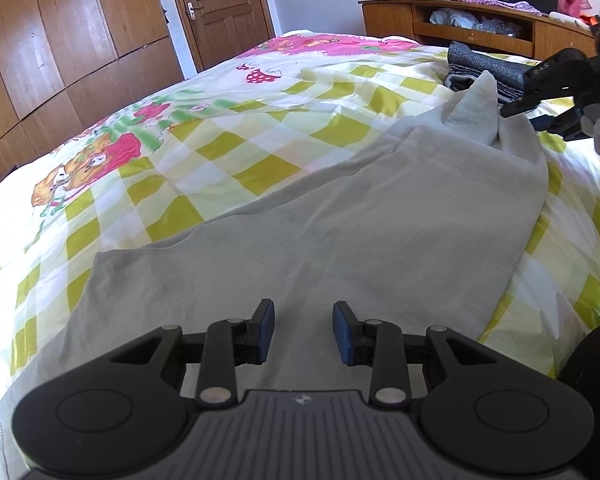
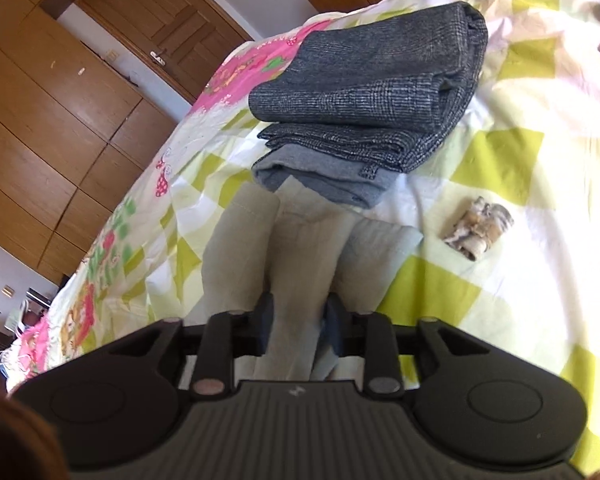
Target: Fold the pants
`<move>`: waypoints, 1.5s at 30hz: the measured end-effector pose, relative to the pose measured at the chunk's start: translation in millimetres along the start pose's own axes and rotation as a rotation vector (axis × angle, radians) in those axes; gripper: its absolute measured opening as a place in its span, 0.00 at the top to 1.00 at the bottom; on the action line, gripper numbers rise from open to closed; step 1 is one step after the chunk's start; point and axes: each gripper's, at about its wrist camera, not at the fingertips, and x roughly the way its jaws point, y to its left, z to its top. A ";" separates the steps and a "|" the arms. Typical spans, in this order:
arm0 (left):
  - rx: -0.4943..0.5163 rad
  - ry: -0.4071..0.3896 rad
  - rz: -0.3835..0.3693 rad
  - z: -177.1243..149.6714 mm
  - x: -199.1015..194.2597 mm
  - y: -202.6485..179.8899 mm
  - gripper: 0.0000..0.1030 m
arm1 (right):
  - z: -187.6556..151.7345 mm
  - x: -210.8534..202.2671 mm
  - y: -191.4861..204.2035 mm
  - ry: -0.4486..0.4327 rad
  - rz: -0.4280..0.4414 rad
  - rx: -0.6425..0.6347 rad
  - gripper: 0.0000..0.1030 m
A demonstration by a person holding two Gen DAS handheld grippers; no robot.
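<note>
Light grey pants [image 1: 340,216] lie spread on the checked bedspread [image 1: 228,136], reaching from near me to the far right. My left gripper [image 1: 304,330] is open and empty, hovering just above the near part of the pants. My right gripper [image 2: 298,328] is shut on the far end of the pants [image 2: 300,248] and lifts it off the bed. It also shows in the left wrist view [image 1: 516,110], where the cloth rises into a peak.
A stack of folded dark grey clothes [image 2: 372,100] sits on the bed just beyond the lifted end. A small crumpled patterned item [image 2: 478,226] lies to its right. A wooden desk [image 1: 460,28] stands behind the bed; wardrobe and door are at the left.
</note>
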 end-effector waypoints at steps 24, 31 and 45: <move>0.055 0.025 0.029 0.3 10.8 -11.1 0.51 | 4.3 -22.3 -29.3 -0.039 0.037 0.170 0.95; 0.037 0.035 0.023 4.6 9.1 -13.1 0.51 | 14.9 -16.0 -8.4 0.016 0.002 0.036 0.91; 0.037 0.039 0.018 7.2 13.4 -21.0 0.51 | 40.8 -19.4 -22.7 0.004 -0.067 0.054 0.82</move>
